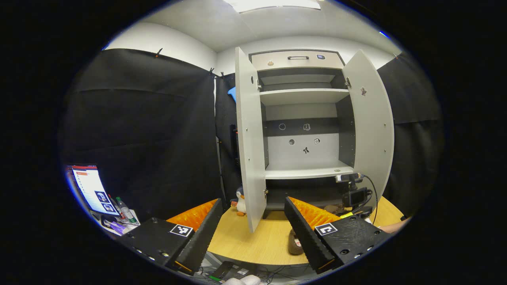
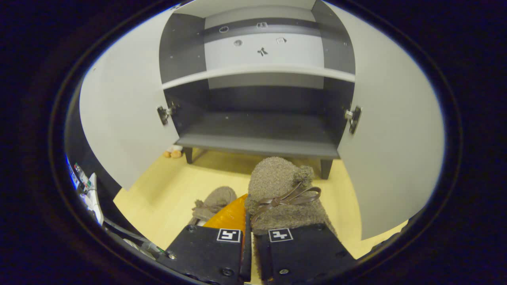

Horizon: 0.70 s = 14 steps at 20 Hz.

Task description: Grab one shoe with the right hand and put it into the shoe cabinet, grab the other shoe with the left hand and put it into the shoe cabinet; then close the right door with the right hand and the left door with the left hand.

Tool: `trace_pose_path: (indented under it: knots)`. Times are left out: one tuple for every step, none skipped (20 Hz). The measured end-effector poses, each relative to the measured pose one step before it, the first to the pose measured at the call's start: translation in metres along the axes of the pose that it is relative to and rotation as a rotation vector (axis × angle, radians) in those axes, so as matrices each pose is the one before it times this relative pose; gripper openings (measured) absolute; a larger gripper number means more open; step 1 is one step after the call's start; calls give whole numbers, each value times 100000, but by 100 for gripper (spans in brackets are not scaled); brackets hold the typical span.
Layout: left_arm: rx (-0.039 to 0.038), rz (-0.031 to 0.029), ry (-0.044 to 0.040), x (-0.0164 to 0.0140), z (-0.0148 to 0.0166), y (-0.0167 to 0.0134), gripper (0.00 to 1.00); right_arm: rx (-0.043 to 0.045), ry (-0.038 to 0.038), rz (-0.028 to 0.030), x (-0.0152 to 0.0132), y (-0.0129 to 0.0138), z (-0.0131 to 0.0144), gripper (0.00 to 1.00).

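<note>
The shoe (image 2: pixel 283 198) clamped in the right gripper (image 2: pixel 249 221) is fuzzy grey-brown with a dark brown lace. Ahead of it, the cabinet (image 2: pixel 261 138) shows pale grey doors and a dark interior, on a light yellow wood table (image 2: pixel 170 190).

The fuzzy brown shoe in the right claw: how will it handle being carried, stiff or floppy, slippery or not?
The shoe looks soft, with a woolly upper, so it probably gives under the right claw. That rough texture should resist slipping. Its loose bow may flop or snag near the cabinet.
</note>
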<state>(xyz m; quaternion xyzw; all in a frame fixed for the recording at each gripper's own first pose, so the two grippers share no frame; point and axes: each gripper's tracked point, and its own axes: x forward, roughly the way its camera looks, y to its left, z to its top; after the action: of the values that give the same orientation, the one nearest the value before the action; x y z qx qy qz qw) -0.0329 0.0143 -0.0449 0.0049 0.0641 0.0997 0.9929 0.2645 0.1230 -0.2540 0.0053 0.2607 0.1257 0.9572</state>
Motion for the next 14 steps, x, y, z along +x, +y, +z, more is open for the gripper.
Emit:
trace_pose_path:
  knots:
    - [-717,-1320,72,5,-227,-185,96,-158,-2835,41,-926,85,1691,12]
    - [-599,-1280,32,91,-184,-180,96,203,-2500,203,-739,130,1837,13]
    - [-430,-1111,-156,62,15,-132,96,803,-2652,260,-751,142,1857,12]
    - [-165,-660,-383,51,-32,-131,96,507,-2251,171,-359,76,1857,13]
    - [134,-1014,-591,25,118,-237,96,1011,-1598,-273,-423,-155,1697,13]
    - [570,-561,-142,84,16,-80,96,2090,-1783,-15,-302,-35,1872,13]
    - [682,-569,-355,46,-52,-81,96,1709,-1782,143,30,136,1859,13]
    - [373,-214,-502,-55,-45,-102,96,228,-1856,23,371,-30,1808,12]
    - [118,-302,-254,28,10,-21,96,-962,-1822,-1335,330,-377,1712,12]
    - [47,-39,8,57,-88,9,96,-1237,-1506,-1091,563,-410,1672,12]
    - [188,587,191,50,-160,11,96,-173,-1369,-771,557,-281,1758,12]
    - [-8,862,168,50,-73,46,96,283,-1116,-336,687,-187,1646,12]
    - [-339,672,417,61,-164,-8,96,-50,-485,-659,916,-125,1307,12]
    - [-605,740,378,61,-121,7,96,64,-252,-388,944,-70,1203,12]
